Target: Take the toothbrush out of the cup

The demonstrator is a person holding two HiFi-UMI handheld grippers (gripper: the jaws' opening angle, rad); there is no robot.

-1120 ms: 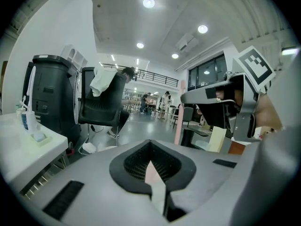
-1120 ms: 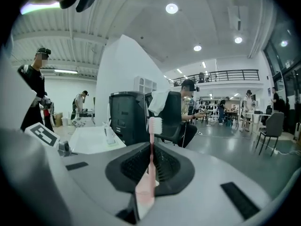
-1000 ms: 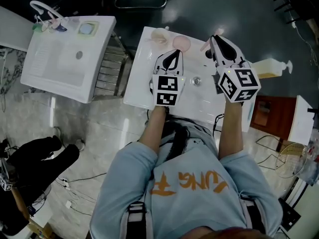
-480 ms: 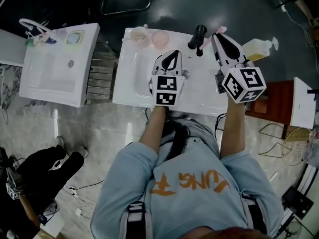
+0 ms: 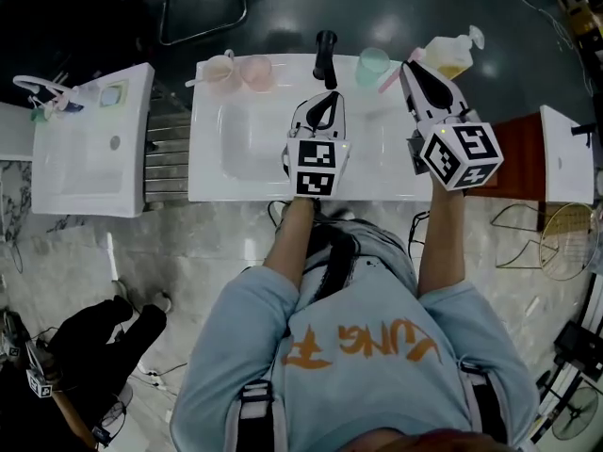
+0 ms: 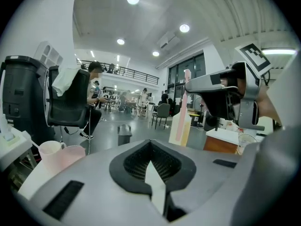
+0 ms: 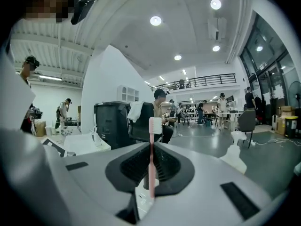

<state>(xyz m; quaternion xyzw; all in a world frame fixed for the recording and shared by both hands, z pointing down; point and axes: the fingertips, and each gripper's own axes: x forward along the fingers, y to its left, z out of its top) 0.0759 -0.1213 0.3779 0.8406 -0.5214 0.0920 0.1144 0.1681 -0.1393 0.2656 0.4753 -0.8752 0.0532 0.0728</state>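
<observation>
Smooth, glossy white washbasin [image 5: 245,139], ceramic by its look. At twelve o'clock on its rim, a dull black tap [image 5: 326,50]; at one o'clock, a translucent green plastic cup [image 5: 373,64]. The toothbrush [image 7: 152,159] was smooth pink plastic. The left gripper [image 6: 150,149] and right gripper [image 7: 151,147] had matt grey plastic shells with ribbed black pads. The dark floor [image 5: 283,8] was polished and reflective. The person's top [image 5: 358,347] was light blue cloth.

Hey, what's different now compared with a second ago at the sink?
The sink has slid leftward in the head view, and the faucet and green cup have come into sight. Against the sink, both grippers have shifted rightward; the right gripper is now just right of the cup. Unchanged: its fingers stay shut on the pink toothbrush, and the left gripper stays shut and empty.
</observation>
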